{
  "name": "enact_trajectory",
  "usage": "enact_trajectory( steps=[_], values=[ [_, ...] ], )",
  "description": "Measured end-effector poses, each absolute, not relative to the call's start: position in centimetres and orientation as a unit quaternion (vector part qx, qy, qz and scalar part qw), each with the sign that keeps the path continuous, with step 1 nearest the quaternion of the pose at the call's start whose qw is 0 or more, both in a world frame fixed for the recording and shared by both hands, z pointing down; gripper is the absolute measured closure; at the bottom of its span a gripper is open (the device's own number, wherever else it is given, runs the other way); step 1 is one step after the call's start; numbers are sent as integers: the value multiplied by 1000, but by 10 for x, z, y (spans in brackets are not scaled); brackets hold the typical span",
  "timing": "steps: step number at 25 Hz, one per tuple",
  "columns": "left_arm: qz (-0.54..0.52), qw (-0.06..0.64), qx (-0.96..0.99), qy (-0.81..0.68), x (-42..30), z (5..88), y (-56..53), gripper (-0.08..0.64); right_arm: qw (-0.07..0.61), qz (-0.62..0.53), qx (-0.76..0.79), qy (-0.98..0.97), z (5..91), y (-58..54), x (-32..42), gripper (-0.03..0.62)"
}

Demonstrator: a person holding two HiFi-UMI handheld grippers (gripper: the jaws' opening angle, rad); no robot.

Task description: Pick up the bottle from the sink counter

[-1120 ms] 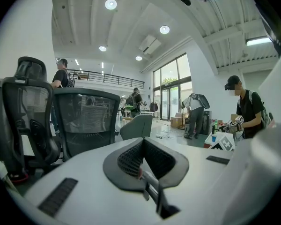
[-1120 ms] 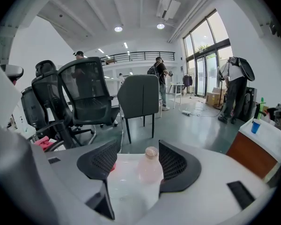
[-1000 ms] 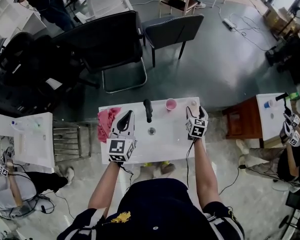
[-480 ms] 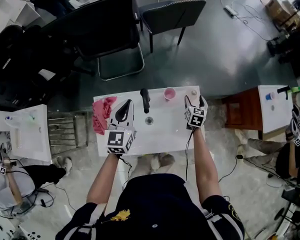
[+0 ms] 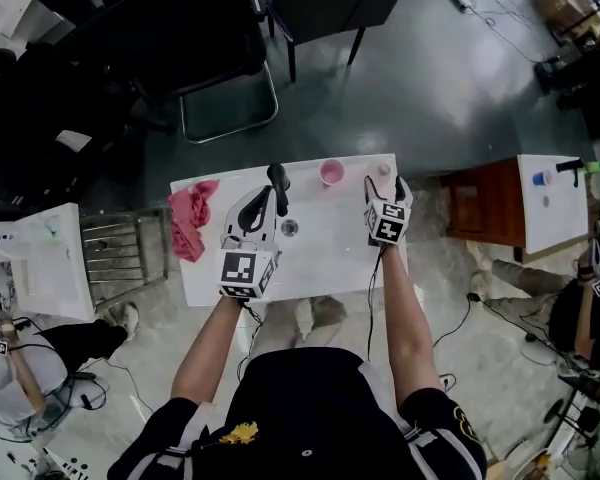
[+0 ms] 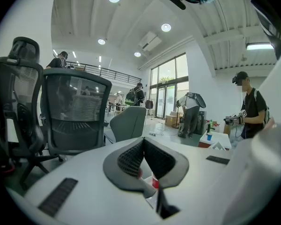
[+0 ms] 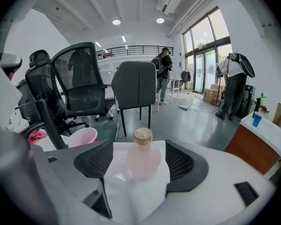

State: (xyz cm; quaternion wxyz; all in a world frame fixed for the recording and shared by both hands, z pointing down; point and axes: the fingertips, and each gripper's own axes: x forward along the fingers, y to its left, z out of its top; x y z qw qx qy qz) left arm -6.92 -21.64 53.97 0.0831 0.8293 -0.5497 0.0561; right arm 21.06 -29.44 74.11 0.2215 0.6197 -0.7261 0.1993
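White sink counter (image 5: 325,243), person at its 6 o'clock edge. Left gripper (image 5: 257,211) is near centre, jaws pressed together, empty. Right gripper (image 5: 386,186) is the nearer one, jaws spread wide. The bottle (image 7: 143,156) stands upright at the counter's 1 o'clock corner, long axis vertical, cap up. It's at 12 o'clock from the right gripper, body already between the pads; probably not touching, though the wide-angle view blurs that gap. Pink cup (image 5: 331,172) sits at the bottle's 9 o'clock.
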Motion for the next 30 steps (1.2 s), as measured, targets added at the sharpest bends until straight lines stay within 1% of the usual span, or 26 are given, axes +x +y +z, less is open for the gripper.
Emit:
enact_trajectory(
  steps=[12, 18, 30],
  values=[
    [52, 96, 831, -546, -45, 565, -237, 541, 221, 208, 624, -720, 772, -305, 216, 229],
    [43, 115, 830, -544, -32, 573, -241, 541, 228, 208, 622, -719, 786, -320, 220, 221],
    [51, 131, 826, -547, -33, 594, -248, 541, 231, 217, 619, -718, 809, -338, 218, 207]
  ],
)
